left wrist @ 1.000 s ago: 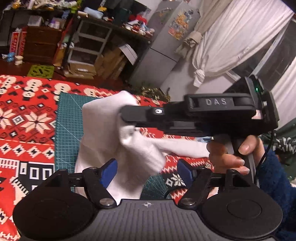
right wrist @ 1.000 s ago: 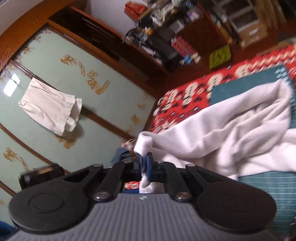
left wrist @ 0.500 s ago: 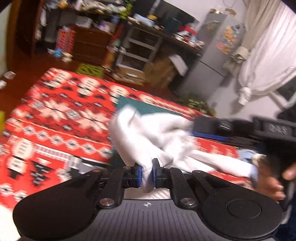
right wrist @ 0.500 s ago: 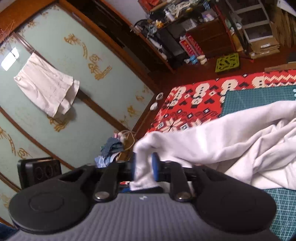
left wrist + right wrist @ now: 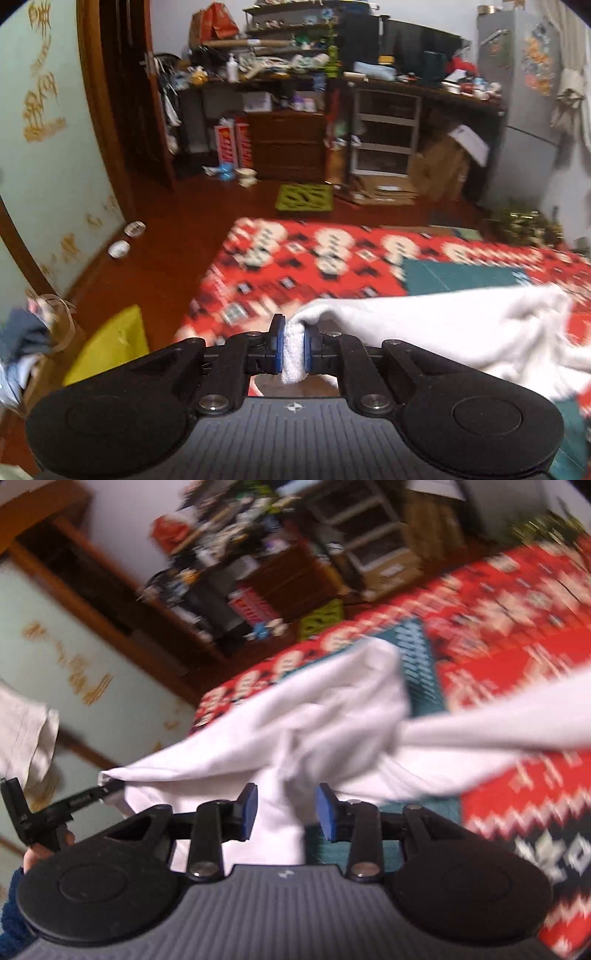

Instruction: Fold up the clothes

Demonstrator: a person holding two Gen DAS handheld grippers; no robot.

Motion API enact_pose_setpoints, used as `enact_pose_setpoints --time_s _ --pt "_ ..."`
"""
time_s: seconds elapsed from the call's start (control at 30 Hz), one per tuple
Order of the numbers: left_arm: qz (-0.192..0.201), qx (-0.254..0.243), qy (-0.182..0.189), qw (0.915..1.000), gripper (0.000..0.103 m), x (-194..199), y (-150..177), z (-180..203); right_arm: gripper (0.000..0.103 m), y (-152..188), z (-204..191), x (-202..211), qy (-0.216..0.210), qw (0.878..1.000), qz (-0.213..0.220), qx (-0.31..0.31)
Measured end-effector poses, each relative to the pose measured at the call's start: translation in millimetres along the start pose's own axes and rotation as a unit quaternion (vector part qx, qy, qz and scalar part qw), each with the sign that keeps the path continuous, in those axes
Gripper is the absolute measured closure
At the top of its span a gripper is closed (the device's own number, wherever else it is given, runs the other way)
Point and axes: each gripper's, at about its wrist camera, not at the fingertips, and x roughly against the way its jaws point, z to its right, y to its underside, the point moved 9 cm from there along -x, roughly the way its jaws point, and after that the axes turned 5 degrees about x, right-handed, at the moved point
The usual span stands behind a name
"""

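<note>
The left tongs (image 5: 293, 345) are pressed together on a bunched edge of the white garment (image 5: 443, 328), the blue pads (image 5: 279, 349) squeezing a thick fold of cloth that pokes out below them. From that pinch the fabric runs off to the right of the tongs and slightly ahead, sagging in loose folds above the red patterned blanket (image 5: 332, 254). Ahead and to the right of the left tongs a green cutting mat (image 5: 461, 277) lies on the blanket, its near edge hidden under the cloth. To the left of these tongs and lower down sits something yellow (image 5: 110, 343); what it is cannot be told. Far ahead stand cluttered shelves and a dark dresser (image 5: 288, 144).

In the right wrist view the left tongs (image 5: 105, 784) show again at the far left, held by a hand (image 5: 44, 849) in a dark blue fuzzy sleeve (image 5: 14, 915), gripping a corner of the garment (image 5: 295, 720). The cloth spreads from there toward the right, crumpled in the middle, with a long strip reaching to the right edge of the view.

The right tongs (image 5: 286, 812) are spreading, their blue pads (image 5: 248, 808) standing apart. A hanging fold of the white cloth drops between them, yet neither pad presses on it. Ahead of the right tongs the green mat (image 5: 421, 664) peeks from under the garment, and the red blanket (image 5: 517, 627) extends to their right. The view is blurred.
</note>
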Motion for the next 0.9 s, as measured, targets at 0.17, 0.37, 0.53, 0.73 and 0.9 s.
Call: enact_pose_setpoints --time_s 0.17,0.37,0.53,0.73,0.9 --pt "-0.001 0.006 -0.045 0.999 0.094 -53.1 -47.1 -17.9 0.064 9.9 35.9 21.1 0.032 0.998 0.026 -0.038" --pt "-0.034 0.02 -0.091 0.9951 0.093 -121.8 -64.5 -32.1 0.063 12.7 48.6 37.7 0.05 0.997 0.048 -0.045" --pt "-0.092 0.049 -0.085 0.9909 0.082 -150.4 -39.3 -39.2 0.058 14.1 46.6 40.1 0.056 0.996 0.053 -0.04" --pt "-0.086 0.025 -0.07 0.9935 0.052 -127.6 -24.8 -47.1 0.046 19.5 40.6 34.6 0.051 0.998 0.039 -0.024" --pt "-0.118 0.055 -0.006 0.9915 0.047 -98.5 -1.7 -50.9 0.025 17.3 31.0 18.5 0.056 0.998 0.033 0.001"
